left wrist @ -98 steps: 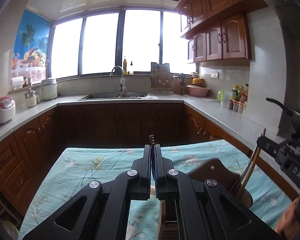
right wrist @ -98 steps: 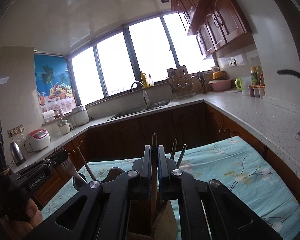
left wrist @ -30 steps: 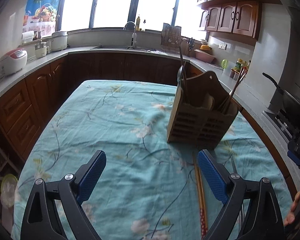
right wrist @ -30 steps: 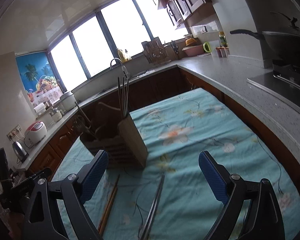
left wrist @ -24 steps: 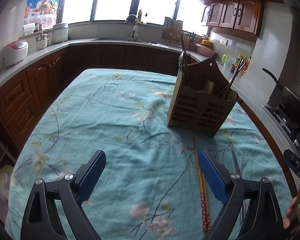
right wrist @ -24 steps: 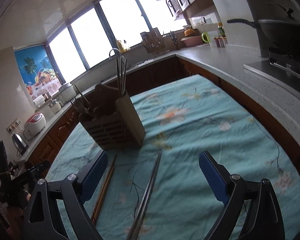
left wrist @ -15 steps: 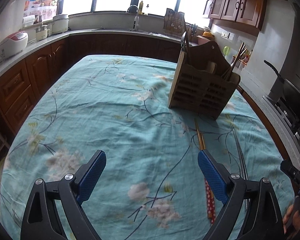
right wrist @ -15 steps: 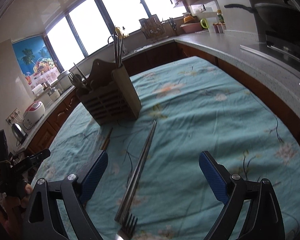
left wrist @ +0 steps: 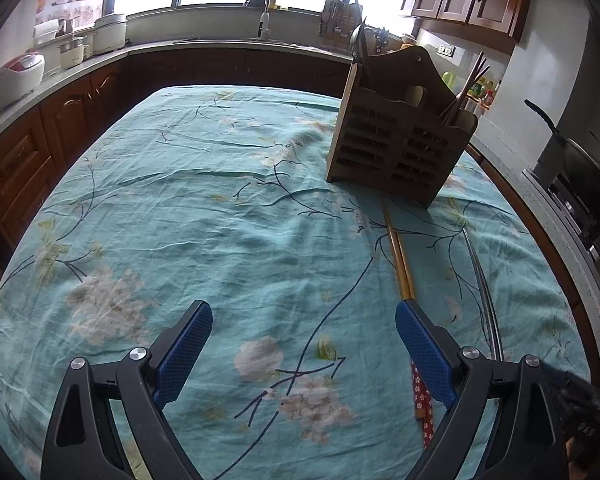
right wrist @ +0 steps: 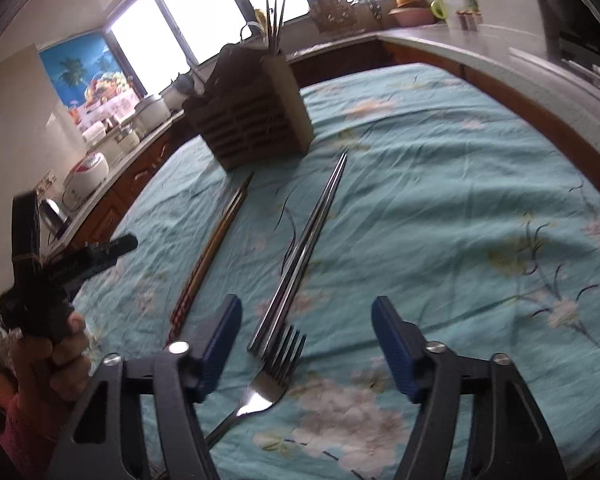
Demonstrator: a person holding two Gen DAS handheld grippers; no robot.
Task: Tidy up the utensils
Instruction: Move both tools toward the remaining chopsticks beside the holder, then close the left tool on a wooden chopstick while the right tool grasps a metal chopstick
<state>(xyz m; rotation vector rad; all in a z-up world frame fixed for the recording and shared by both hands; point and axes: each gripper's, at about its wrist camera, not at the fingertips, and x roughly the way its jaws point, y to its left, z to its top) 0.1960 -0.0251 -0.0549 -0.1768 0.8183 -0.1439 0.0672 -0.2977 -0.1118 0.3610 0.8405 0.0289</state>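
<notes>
A wooden utensil caddy (left wrist: pixel 400 148) stands on the teal floral tablecloth (left wrist: pixel 220 220), holding several utensils; it also shows in the right wrist view (right wrist: pixel 256 120). Wooden chopsticks (left wrist: pixel 400 260) and metal chopsticks (left wrist: pixel 484 288) lie on the cloth in front of it. In the right wrist view the wooden chopsticks (right wrist: pixel 212 248) lie left of the metal chopsticks (right wrist: pixel 312 232), and a steel fork (right wrist: pixel 268 376) lies at their near end. My left gripper (left wrist: pixel 303 328) is open and empty above the cloth. My right gripper (right wrist: pixel 306 320) is open, low over the fork tines.
Kitchen counters surround the table, with a rice cooker (left wrist: pixel 12 76) on the left, a sink and tap (left wrist: pixel 260 12) at the back, and a wok (left wrist: pixel 592 180) on the stove at right. The left hand and its gripper show in the right wrist view (right wrist: pixel 48 280).
Both grippers were shut above the caddy, then opened and drew back toward the near table edge. The right gripper has dropped lower, bringing the fork between its open fingers.
</notes>
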